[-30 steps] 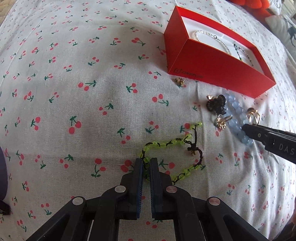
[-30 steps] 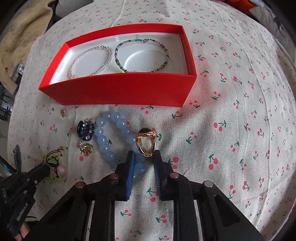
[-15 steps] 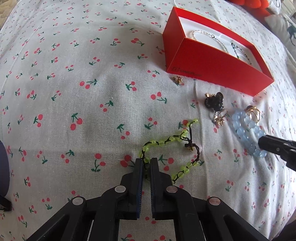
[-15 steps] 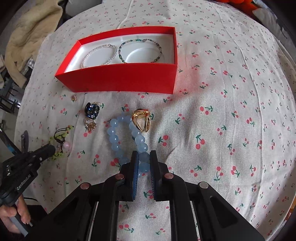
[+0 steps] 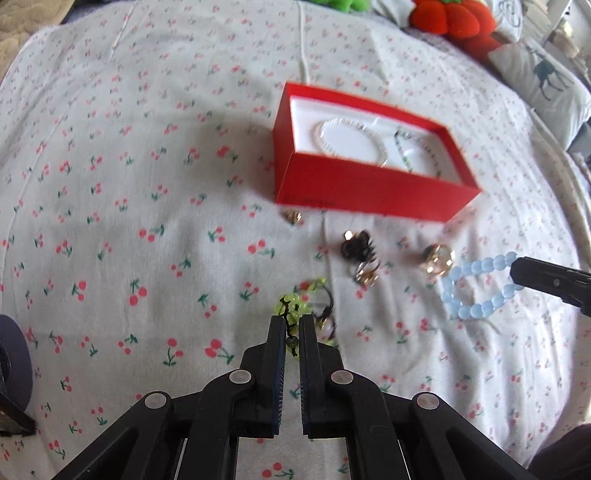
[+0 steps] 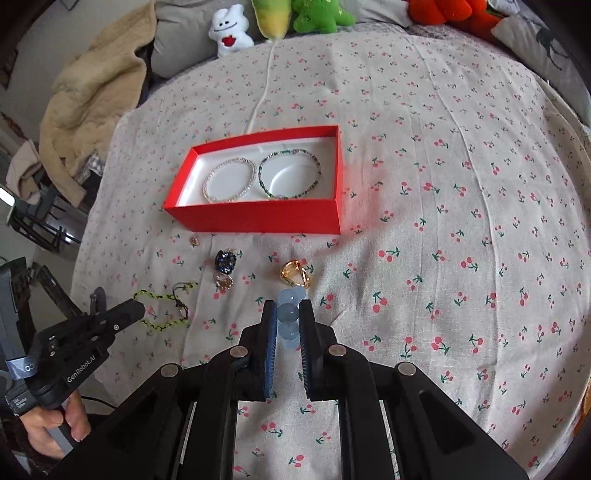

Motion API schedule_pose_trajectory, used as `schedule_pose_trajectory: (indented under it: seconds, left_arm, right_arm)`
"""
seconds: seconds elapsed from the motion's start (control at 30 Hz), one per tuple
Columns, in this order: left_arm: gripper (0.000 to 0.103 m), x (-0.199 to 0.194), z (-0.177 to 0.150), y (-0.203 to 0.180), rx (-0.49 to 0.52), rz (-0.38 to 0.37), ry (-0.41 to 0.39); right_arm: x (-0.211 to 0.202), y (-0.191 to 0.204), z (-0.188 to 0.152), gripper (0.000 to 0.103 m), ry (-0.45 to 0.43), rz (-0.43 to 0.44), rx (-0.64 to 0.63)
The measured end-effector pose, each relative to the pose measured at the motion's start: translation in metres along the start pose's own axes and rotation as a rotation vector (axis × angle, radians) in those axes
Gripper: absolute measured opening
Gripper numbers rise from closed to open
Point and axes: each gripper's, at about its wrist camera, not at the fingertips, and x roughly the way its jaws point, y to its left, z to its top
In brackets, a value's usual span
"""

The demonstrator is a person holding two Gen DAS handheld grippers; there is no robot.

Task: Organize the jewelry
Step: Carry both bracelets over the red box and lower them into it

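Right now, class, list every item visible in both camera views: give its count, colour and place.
Box: 1, red, mid-cloth.
Bracelets in box: 2, clear-bead left, green-bead right.
Blue bead bracelet: 1, pale blue, held by right gripper.
Green cord bracelet: 1, yellow-green, held by left gripper.
Gold ring: 1, on cloth.
Dark brooch: 1, before box.
Small gold pieces: 2.
Cherry-print cloth: 1, white.
Plush toys: several, far edge.
Beige blanket: 1, left.
Left gripper; right gripper: black.

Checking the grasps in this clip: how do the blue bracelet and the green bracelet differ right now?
The blue bracelet has large round pale beads; the green bracelet has small beads on dark cord. The right gripper pinches the blue one, the left gripper the green one. Both are outside the red box.
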Motion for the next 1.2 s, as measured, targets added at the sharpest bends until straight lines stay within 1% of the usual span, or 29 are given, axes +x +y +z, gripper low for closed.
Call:
schedule_pose_trajectory:
  seconds: [0.23, 0.5, 0.63, 0.87, 0.93, 1.03, 1.2]
  left_arm:
    - [0.001, -0.018, 0.02, -0.013, -0.012, -0.054, -0.084]
    - [0.001, -0.032, 0.047, -0.02, -0.063, -0.154, -0.169]
    - [0.001, -0.034, 0.063, -0.024, -0.082, -0.189, -0.21]
    - [0.001, -0.025, 0.089, -0.033, -0.111, -0.248, -0.25]
    - [0.001, -0.019, 0.095, -0.036, -0.116, -0.256, -0.26]
    - [0.001, -0.006, 0.105, -0.039, -0.108, -0.245, -0.263]
    - [0.001, 0.027, 0.113, -0.035, -0.116, -0.213, -0.216]
  right_arm:
    - [-0.022, 0.003, 0.016, 0.012, -0.085, 0.049, 0.025]
    - [-0.045, 0.01, 0.038, 0.012, -0.186, 0.114, 0.04]
    - [-0.045, 0.012, 0.051, 0.012, -0.216, 0.125, 0.054]
    - [-0.038, 0.018, 0.078, 0.013, -0.257, 0.14, 0.079]
    - [-0.033, 0.02, 0.086, 0.013, -0.264, 0.148, 0.083]
    - [-0.021, 0.024, 0.098, 0.013, -0.265, 0.151, 0.083]
    - [0.009, 0.025, 0.11, 0.013, -0.226, 0.164, 0.082]
